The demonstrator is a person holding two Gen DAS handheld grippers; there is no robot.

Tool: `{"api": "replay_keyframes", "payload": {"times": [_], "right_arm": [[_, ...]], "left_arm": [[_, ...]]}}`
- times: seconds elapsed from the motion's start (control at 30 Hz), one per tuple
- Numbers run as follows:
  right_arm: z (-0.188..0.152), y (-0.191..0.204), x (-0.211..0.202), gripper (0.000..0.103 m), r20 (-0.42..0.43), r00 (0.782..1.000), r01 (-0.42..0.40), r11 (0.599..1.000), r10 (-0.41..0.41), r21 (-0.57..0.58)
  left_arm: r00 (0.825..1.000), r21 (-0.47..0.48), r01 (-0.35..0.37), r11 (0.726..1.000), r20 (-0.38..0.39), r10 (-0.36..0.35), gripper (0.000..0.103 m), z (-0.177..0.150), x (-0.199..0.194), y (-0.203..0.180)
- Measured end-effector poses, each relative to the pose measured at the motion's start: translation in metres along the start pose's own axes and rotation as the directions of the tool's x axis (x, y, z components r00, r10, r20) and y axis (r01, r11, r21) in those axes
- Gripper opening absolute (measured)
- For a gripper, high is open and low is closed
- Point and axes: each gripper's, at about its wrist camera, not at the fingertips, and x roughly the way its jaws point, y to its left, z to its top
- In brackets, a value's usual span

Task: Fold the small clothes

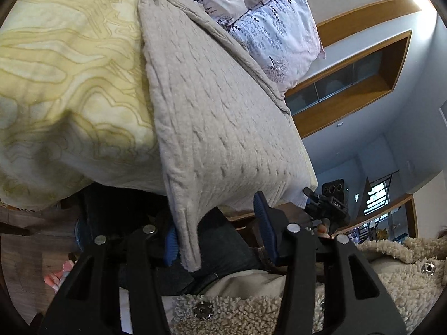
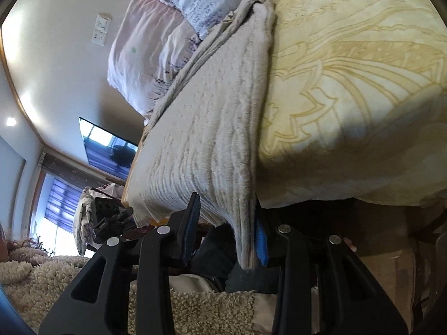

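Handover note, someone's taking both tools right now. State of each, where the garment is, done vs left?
Left tool: jaws open, a corner of the beige knit hangs between them, against one pad.
Right tool: same, the other corner hangs against one blue pad.
The knit lies over the edge of the bed, near end draping off.
Done: nothing clearly folded.
Left: grip both corners, fold.

The bed (image 1: pixel 56 89) carried a yellow patterned cover. A beige knitted garment (image 1: pixel 218 117) lay spread on it, one edge hanging past the near side. A floral quilt (image 1: pixel 268 28) was heaped at the far end.
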Motion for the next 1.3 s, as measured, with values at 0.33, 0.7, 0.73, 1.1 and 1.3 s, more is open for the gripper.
{"api": "replay_keyframes", "payload": {"times": [0.33,0.7,0.73,1.1,1.3], "right_arm": [[-0.002,0.002,0.006,0.016,-0.021,0.999,-0.038,0.999,0.038,-0.034],[0.0,-0.002,0.009,0.017,-0.029,0.998,-0.049,0.999,0.049,-0.017],[0.0,-0.002,0.009,0.016,-0.032,0.998,-0.058,0.998,0.058,-0.023],[0.009,0.025,-0.013,0.008,0.015,0.993,-0.117,0.983,0.12,-0.14],[0.023,0.05,-0.028,0.008,0.132,0.985,-0.082,0.973,0.113,-0.217]], "left_arm": [[1.0,0.003,-0.011,1.0,-0.018,0.011,0.03,-0.003,0.003,0.003],[1.0,0.001,-0.009,1.0,-0.025,0.009,0.03,-0.002,0.008,0.001],[1.0,0.006,-0.01,1.0,-0.024,0.01,0.029,-0.002,0.007,0.0],[1.0,0.095,0.021,0.995,-0.019,-0.019,0.007,0.0,-0.008,-0.014],[0.995,0.137,0.051,0.989,0.08,-0.062,0.007,0.018,-0.035,-0.027]]}}
